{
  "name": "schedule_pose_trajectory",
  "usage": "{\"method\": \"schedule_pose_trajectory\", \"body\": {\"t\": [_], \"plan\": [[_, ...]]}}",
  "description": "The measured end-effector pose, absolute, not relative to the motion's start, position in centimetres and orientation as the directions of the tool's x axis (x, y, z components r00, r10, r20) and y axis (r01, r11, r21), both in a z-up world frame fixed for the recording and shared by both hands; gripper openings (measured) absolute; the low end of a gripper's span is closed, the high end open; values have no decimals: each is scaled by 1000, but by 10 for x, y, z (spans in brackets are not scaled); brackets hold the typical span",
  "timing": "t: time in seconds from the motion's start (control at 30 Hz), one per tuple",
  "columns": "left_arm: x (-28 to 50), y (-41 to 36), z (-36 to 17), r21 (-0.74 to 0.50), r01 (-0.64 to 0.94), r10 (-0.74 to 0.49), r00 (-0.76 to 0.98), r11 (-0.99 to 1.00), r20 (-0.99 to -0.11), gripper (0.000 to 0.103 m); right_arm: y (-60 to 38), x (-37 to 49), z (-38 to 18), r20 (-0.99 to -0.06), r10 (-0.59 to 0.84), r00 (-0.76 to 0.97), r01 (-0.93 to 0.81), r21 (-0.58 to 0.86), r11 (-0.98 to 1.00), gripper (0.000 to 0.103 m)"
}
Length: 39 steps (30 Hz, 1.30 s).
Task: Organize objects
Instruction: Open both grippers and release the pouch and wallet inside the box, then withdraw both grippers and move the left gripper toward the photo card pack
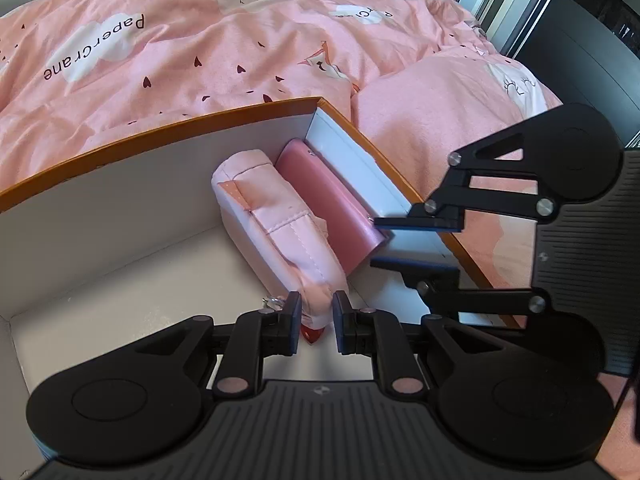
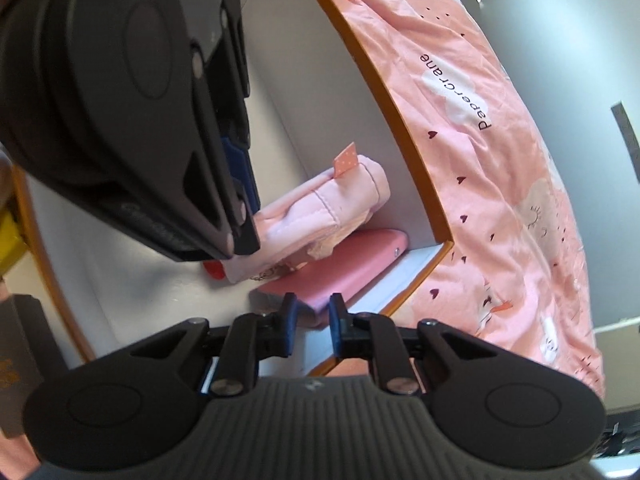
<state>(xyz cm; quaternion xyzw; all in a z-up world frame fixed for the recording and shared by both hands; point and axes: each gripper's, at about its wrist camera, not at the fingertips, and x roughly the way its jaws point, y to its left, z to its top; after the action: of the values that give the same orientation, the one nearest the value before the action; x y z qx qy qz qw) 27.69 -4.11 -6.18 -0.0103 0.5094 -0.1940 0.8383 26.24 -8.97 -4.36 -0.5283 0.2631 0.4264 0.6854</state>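
Observation:
An open white box with orange rim (image 1: pixel 168 130) lies on a pink bed. Inside, a pale pink fabric pouch (image 1: pixel 272 216) leans against a darker pink wallet (image 1: pixel 332 204) at the box's far corner. My left gripper (image 1: pixel 316 318) is shut on the pouch's near end, with a red tag below. My right gripper (image 1: pixel 384 242) shows at the right of the left wrist view, its jaws apart around the wallet's end. In the right wrist view, my right gripper (image 2: pixel 312 320) straddles the wallet (image 2: pixel 336 272), and the pouch (image 2: pixel 320 212) lies behind it.
The pink duvet (image 1: pixel 240 32) with printed hearts and clouds surrounds the box. A pillow (image 1: pixel 460 100) lies to the right of the box. A dark wardrobe (image 1: pixel 580 40) stands at the far right. The box floor (image 1: pixel 120 300) shows white at the left.

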Motion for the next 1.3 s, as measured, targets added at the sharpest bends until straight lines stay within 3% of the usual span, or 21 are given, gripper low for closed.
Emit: {"method": "schedule_pose_trajectory", "body": {"t": [0.23, 0.37, 0.6, 0.7, 0.87, 1.07, 1.13, 1.17, 1.2, 1.3], "plan": [[265, -31, -55, -224, 281, -330, 427, 933, -842, 25, -110, 245, -16, -790, 366, 493, -870, -442, 218, 21], [243, -21, -33, -239, 251, -336, 492, 938, -803, 25, -130, 230, 6, -738, 414, 533, -837, -389, 384, 34], [178, -8, 17, -228, 249, -331, 554, 942, -764, 26, -173, 195, 24, -692, 494, 527, -721, -56, 690, 37], [145, -5, 24, -215, 253, -324, 556, 943, -765, 26, -183, 172, 15, -700, 470, 538, -658, 0, 753, 37], [100, -5, 6, -226, 274, -342, 519, 935, -784, 26, -201, 139, -8, -720, 446, 532, -565, 91, 820, 37], [67, -20, -33, -143, 332, -295, 469, 932, -833, 26, -211, 107, -35, -788, 376, 488, -497, 104, 862, 38], [60, -24, -40, -142, 351, -305, 471, 926, -828, 34, -214, 97, -40, -792, 396, 465, -490, 142, 860, 38], [56, -26, -43, -145, 367, -318, 471, 919, -823, 47, -214, 94, -43, -797, 406, 448, -498, 155, 853, 41], [55, -28, -47, -147, 384, -328, 464, 912, -823, 53, -213, 91, -46, -807, 400, 435, -507, 148, 849, 47], [54, -33, -54, -121, 391, -306, 455, 912, -836, 55, -204, 83, -54, -833, 367, 415, -547, 95, 832, 48]]}}
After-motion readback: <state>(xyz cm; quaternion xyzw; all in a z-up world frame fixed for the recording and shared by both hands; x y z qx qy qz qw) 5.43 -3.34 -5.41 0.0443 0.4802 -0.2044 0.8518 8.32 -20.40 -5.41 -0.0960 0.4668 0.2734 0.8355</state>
